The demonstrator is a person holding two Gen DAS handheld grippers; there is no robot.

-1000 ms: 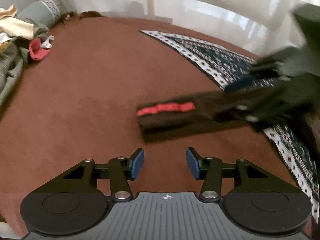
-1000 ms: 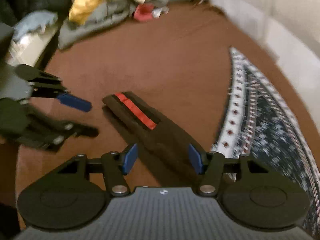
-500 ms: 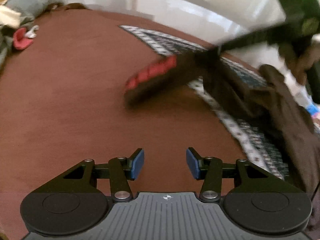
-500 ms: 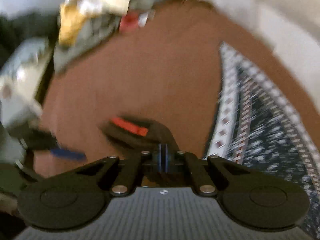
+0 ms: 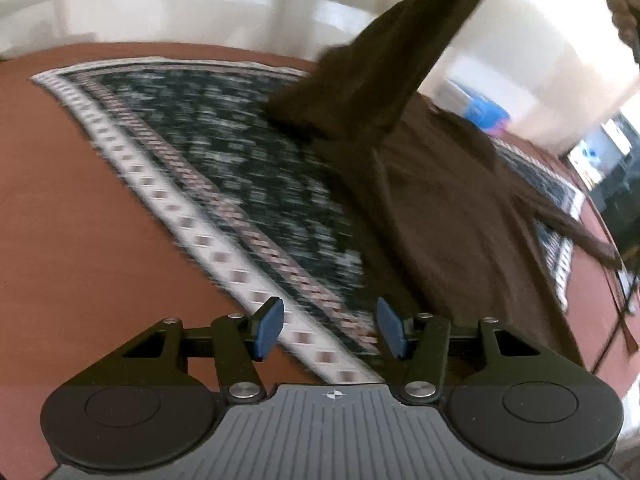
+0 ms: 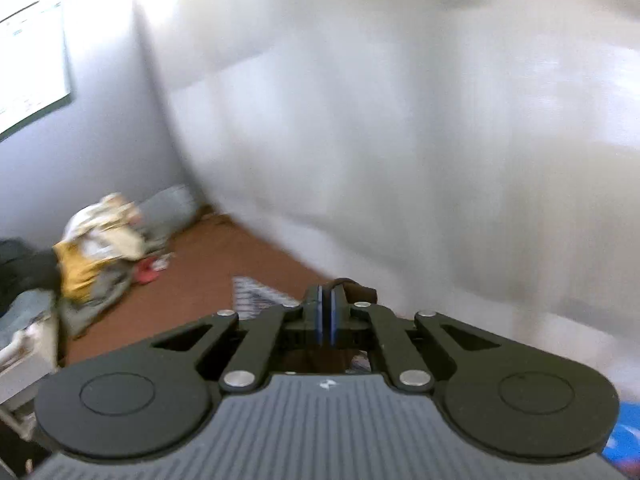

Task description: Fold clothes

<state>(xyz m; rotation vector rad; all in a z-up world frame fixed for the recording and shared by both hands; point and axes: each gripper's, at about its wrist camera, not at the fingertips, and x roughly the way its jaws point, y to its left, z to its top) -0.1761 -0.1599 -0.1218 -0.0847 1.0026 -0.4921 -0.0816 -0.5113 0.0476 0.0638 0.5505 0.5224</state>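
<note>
A dark brown garment [image 5: 432,184] lies partly over a patterned cloth [image 5: 224,168] on the brown bed. One end of the garment hangs down from the top of the left wrist view, lifted high. My left gripper [image 5: 326,330] is open and empty, low over the patterned cloth's white border. My right gripper [image 6: 326,312] is shut on the brown garment [image 6: 358,291], of which only a small fold shows past the blue pads. That gripper is raised and faces the white wall.
A pile of mixed clothes [image 6: 96,256] and a red item [image 6: 146,272] lie at the far corner of the bed [image 6: 208,256]. A grey pillow [image 6: 172,204] rests against the wall. White curtains [image 5: 160,12] run along the bed's far side.
My right gripper shut on the brown garment's sleeve and lifted it high off the bed. My left gripper swung right toward the patterned cloth and stayed open.
</note>
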